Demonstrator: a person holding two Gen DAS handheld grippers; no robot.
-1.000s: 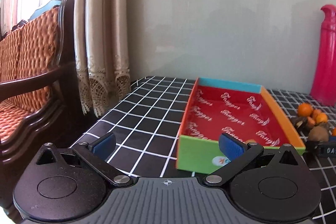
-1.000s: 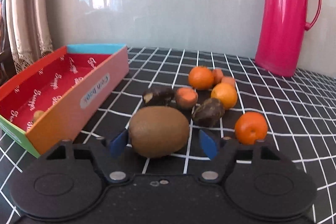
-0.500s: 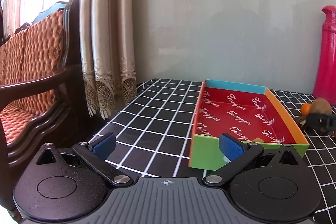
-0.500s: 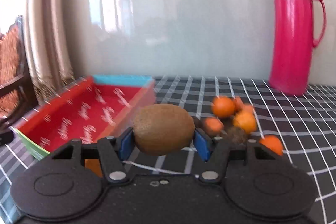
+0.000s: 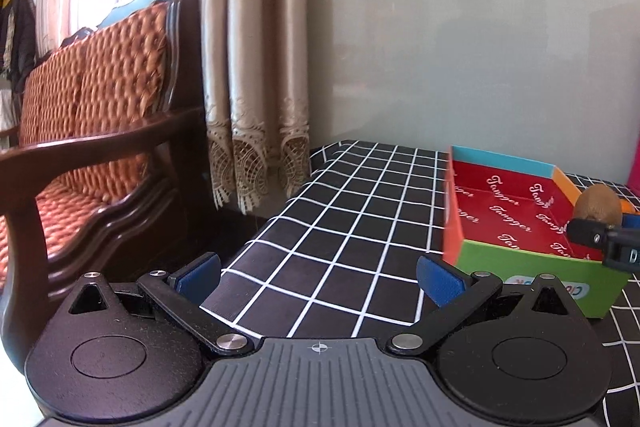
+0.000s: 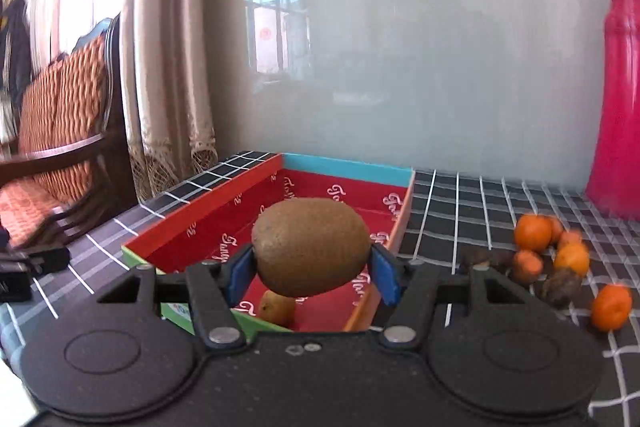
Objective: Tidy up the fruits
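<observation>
My right gripper point(image 6: 312, 273) is shut on a brown kiwi point(image 6: 312, 247), which hangs above the near end of the red-lined cardboard box point(image 6: 208, 205). A small yellowish fruit point(image 6: 277, 307) lies on the box floor just under the kiwi. Several oranges point(image 6: 532, 233) and dark brown fruits point(image 6: 562, 287) sit on the checked cloth to the right. In the left wrist view my left gripper point(image 5: 318, 279) stands open over the cloth with nothing between its blue pads, left of the box point(image 5: 520, 267); the kiwi point(image 5: 598, 205) shows at the right edge.
A pink thermos point(image 6: 618, 107) stands at the back right by the wall. A wooden chair with an orange woven cushion point(image 5: 96, 99) and a lace curtain point(image 5: 256, 67) flank the table's left edge. The black cloth with white lines point(image 5: 340, 227) covers the table.
My right gripper closed on the kiwi, lifted it off the cloth and carried it left over the box. The left gripper slid left, so the box now sits at its right.
</observation>
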